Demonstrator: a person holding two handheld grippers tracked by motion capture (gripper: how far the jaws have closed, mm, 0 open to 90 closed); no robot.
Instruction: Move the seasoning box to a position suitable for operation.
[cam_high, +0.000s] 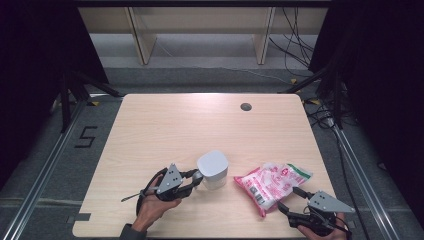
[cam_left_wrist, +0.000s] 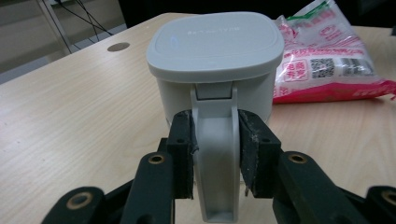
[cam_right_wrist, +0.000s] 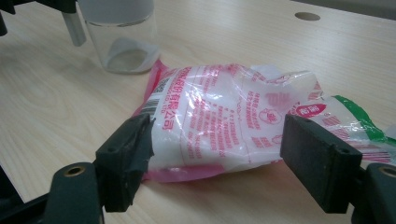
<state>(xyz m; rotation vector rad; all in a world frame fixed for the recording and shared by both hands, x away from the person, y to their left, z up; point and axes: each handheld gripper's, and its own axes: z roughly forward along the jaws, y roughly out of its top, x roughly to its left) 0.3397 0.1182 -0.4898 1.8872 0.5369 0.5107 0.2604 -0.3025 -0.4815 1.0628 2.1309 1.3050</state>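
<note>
Two things take up the near half of the table (cam_high: 150, 130): a white lidded container (cam_high: 212, 170) and a pink-and-white plastic bag (cam_high: 272, 182). The container stands upright near the table's middle front, its grey lid on and its clear lower part resting on the wood. At its nine o'clock side a grey handle (cam_left_wrist: 215, 158) hangs down, and the left gripper (cam_high: 196, 178) has its two black jaws clamped on that handle, pads pressing both edges. At the container's three o'clock, just beside it, lies the bag, flat and crinkled. The right gripper (cam_high: 292, 197) sits at the bag's five o'clock with its jaws spread wide, one at each side of the bag's near end, not pressing it.
</note>
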